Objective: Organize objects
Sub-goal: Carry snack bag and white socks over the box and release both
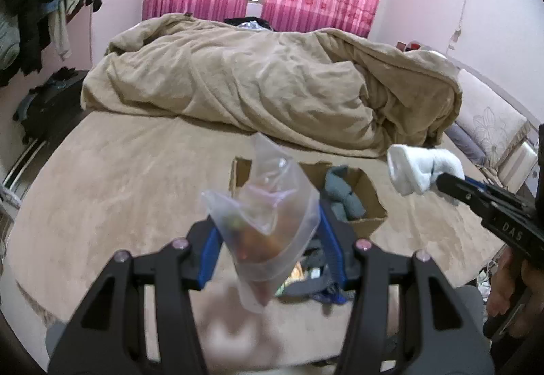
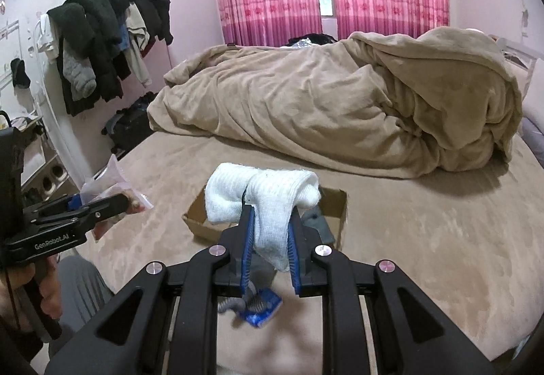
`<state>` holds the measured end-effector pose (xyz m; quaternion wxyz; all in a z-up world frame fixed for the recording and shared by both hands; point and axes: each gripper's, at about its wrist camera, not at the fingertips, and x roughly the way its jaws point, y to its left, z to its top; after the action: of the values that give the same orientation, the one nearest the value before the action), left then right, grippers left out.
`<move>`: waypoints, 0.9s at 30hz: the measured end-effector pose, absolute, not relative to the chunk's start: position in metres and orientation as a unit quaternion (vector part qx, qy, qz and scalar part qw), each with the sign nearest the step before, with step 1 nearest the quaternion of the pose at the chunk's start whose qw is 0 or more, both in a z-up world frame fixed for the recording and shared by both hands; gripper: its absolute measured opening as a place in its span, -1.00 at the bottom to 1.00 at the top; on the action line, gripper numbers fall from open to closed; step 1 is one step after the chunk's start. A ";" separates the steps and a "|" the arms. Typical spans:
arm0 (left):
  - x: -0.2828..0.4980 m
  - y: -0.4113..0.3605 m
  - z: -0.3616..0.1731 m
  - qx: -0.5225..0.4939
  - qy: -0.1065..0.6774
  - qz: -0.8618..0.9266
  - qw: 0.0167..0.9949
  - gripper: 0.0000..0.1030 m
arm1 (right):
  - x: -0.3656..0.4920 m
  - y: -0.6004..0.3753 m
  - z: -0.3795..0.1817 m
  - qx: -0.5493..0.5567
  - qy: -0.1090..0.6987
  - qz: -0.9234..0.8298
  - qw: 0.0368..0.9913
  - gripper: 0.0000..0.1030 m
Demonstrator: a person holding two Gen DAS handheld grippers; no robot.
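My left gripper (image 1: 267, 232) is shut on a clear plastic zip bag (image 1: 272, 205) with small coloured items inside, held above the bed. It also shows in the right wrist view (image 2: 112, 201) at the left. My right gripper (image 2: 270, 225) is shut on a white folded sock (image 2: 268, 201), held over an open cardboard box (image 2: 197, 215). In the left wrist view the sock (image 1: 421, 170) hangs right of the box (image 1: 370, 201), which holds grey socks (image 1: 343, 194).
A beige bed sheet (image 1: 119, 188) lies under a bunched beige duvet (image 1: 272, 82) at the back. Small loose items (image 1: 306, 276) lie on the bed near me, a blue packet (image 2: 261, 307) among them. Clothes hang on a rack (image 2: 102, 45) at the left.
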<state>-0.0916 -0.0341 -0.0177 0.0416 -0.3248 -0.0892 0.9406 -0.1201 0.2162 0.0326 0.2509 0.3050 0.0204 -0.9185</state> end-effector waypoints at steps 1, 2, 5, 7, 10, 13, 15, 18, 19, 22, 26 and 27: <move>-0.099 -0.033 -0.019 -0.325 -0.086 0.941 0.043 0.03 | -0.124 0.215 0.032 0.304 0.018 -0.919 0.251 -0.63; -0.104 -0.032 -0.022 -0.327 -0.084 0.940 0.045 0.03 | -0.128 0.213 0.030 0.305 0.016 -0.918 0.251 -0.63; -0.126 -0.031 -0.038 -0.343 -0.085 0.934 0.055 0.04 | -0.142 0.209 0.023 0.311 0.008 -0.917 0.252 -0.63; -0.136 -0.027 -0.046 -0.352 -0.073 0.932 0.056 0.04 | -0.150 0.204 0.018 0.315 0.005 -0.914 0.254 -0.63; -0.154 -0.023 -0.062 -0.374 -0.066 0.922 0.071 0.05 | -0.160 0.195 0.012 0.320 0.006 -0.911 0.259 -0.63; -0.171 -0.022 -0.078 -0.386 -0.067 0.917 0.076 0.05 | -0.170 0.188 0.005 0.323 0.005 -0.909 0.262 -0.63; -0.182 -0.021 -0.087 -0.399 -0.062 0.911 0.084 0.05 | -0.179 0.183 -0.001 0.328 0.003 -0.908 0.262 -0.63; -0.196 -0.019 -0.098 -0.411 -0.055 0.903 0.107 0.08 | -0.191 0.175 -0.010 0.333 -0.003 -0.905 0.265 -0.63; -0.201 -0.018 -0.103 -0.414 -0.054 0.901 0.117 0.09 | -0.193 0.172 -0.013 0.335 -0.003 -0.904 0.266 -0.63; -0.217 -0.015 -0.118 -0.436 -0.037 0.889 0.134 0.09 | -0.207 0.163 -0.024 0.341 -0.004 -0.901 0.268 -0.63; -0.227 -0.015 -0.125 -0.445 -0.026 0.887 0.117 0.09 | -0.223 0.152 -0.036 0.349 -0.004 -0.897 0.271 -0.63; -0.227 -0.017 -0.125 -0.445 -0.029 0.888 0.115 0.09 | -0.228 0.148 -0.039 0.351 -0.002 -0.896 0.273 -0.62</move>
<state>-0.2274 -0.0168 -0.1253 0.1147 -0.4447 -0.0291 0.8879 -0.2275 0.1475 -0.0385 0.2727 0.3506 -0.0022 -0.8959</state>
